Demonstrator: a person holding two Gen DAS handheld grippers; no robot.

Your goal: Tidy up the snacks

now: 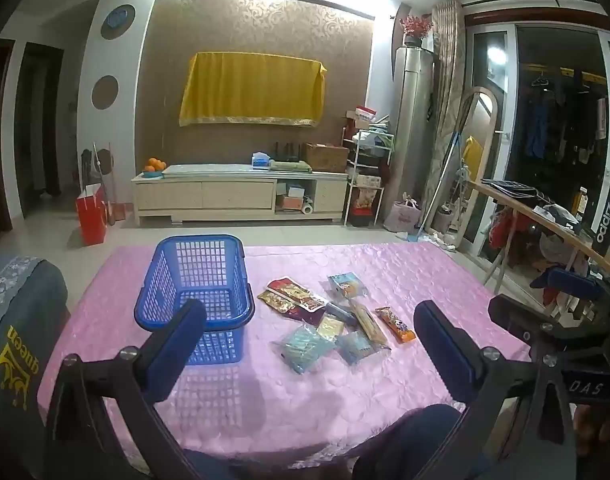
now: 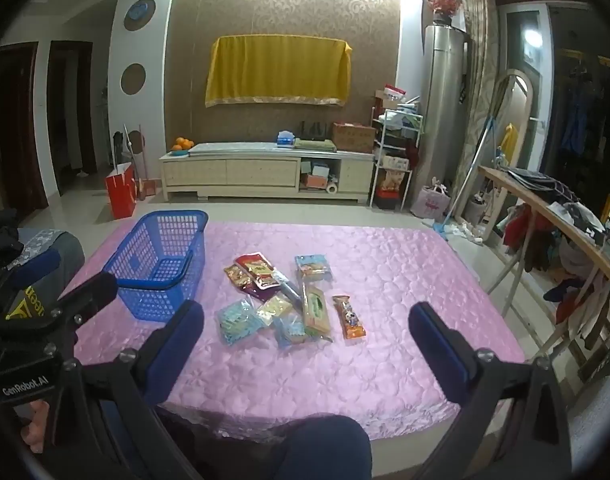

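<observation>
Hovering spread wide and empty, the left tool (image 1: 309, 344) and right tool (image 2: 305, 340) face snack packets (image 2: 281, 300) mid-counter (image 2: 405, 272) (blue basket (image 2: 161, 256) at ten o'clock).

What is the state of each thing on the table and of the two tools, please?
blue basket: upright, empty, left of the snacks.
snack packets: lying loose in a cluster on the cloth, none in the basket.
orange packet: lying flat, at the right edge of the cluster.
pink tablecloth: spread over the table.
left tool: open, holding nothing.
right tool: open, holding nothing.
</observation>
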